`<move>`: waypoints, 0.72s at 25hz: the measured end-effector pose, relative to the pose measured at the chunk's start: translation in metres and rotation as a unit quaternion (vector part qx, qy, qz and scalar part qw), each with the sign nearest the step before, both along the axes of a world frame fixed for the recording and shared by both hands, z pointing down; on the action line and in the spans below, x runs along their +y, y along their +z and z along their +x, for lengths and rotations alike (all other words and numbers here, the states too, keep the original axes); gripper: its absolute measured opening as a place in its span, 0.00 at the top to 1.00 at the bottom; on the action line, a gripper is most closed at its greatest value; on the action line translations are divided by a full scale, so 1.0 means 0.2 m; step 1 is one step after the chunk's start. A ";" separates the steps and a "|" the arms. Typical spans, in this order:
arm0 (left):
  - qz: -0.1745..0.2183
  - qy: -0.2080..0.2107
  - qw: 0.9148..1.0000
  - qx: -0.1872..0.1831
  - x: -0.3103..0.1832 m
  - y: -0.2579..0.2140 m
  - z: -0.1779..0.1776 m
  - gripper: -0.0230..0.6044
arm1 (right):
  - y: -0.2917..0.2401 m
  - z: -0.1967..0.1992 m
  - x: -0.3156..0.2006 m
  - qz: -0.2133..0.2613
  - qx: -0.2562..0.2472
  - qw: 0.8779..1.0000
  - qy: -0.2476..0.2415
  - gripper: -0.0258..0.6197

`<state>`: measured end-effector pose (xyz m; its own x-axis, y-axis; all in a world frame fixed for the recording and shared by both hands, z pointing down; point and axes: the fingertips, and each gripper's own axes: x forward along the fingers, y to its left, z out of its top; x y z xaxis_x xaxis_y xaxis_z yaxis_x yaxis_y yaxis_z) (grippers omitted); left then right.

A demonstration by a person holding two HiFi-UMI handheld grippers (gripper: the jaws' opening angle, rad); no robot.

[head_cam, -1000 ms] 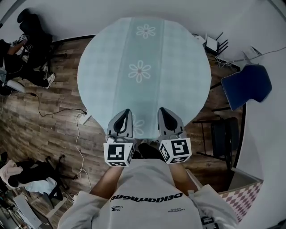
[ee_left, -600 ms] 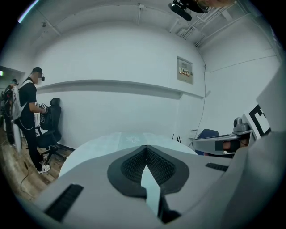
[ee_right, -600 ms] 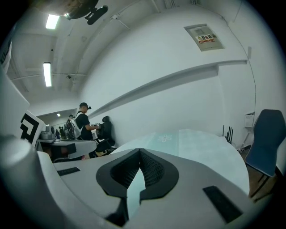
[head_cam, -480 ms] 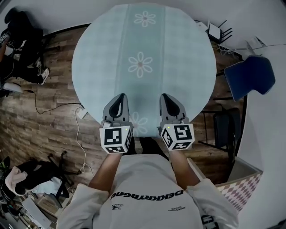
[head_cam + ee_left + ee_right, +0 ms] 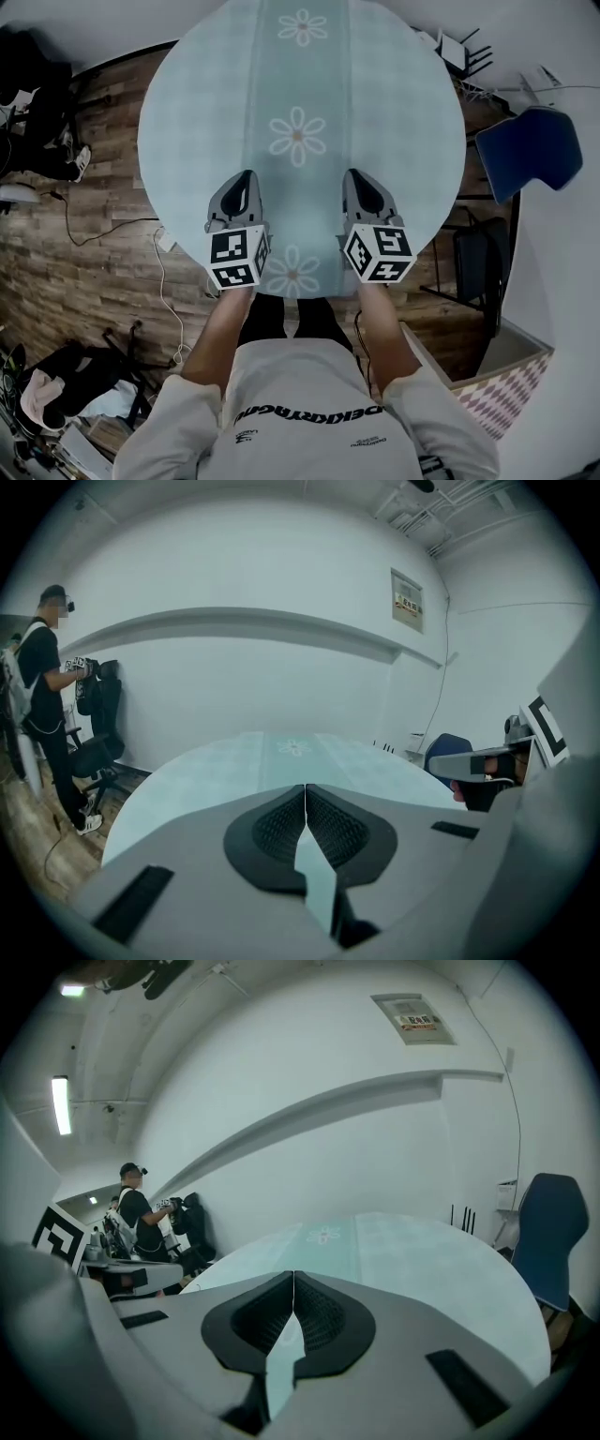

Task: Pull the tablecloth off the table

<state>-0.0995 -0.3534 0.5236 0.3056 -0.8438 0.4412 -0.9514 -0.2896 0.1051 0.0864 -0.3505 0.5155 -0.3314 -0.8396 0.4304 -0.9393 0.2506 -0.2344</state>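
- Hovering over the near part of the tablecloth (image 5: 375, 112), the left gripper (image 5: 246, 178) and the right gripper (image 5: 354, 176) sit side by side, each with its jaws pressed together and nothing between them
- The pale teal cloth lies flat over the whole round table, which is hidden beneath it, and its near edge is close to the person's body
- Likely slip: closed jaws cannot take fabric, so pushing down like this would only wrinkle the cloth; they probably need to spread first and bite at the hanging edge
- A shallow pinch on thin fabric may let go mid-pull
- An uneven pull, with one side leading, could skew the cloth and bunch it on the tabletop
- The blue chair (image 5: 534, 150) stands just beside the table's right side, so a sliding hem might snag there
- Count: two grippers, one tablecloth, three daisy prints (image 5: 297, 134) along its middle stripe, one blue chair, one person (image 5: 42, 696) standing well apart by the wall
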 end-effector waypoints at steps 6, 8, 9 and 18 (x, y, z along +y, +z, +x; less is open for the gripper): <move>-0.040 -0.011 0.999 0.004 -0.22 0.22 -0.08 0.92 | 0.18 0.03 -0.20 -0.029 0.021 0.999 0.012 0.90; -0.052 -0.009 0.999 0.004 -0.28 0.28 -0.10 0.84 | 0.23 0.03 -0.26 -0.037 0.019 0.999 0.010 0.87; -0.058 -0.008 0.998 0.003 -0.31 0.31 -0.10 0.82 | 0.25 0.02 -0.28 -0.041 0.017 0.999 0.010 0.82; -0.096 -0.017 0.995 -0.010 -0.46 0.55 -0.18 0.73 | 0.50 0.02 -0.41 -0.083 0.029 0.996 0.006 0.66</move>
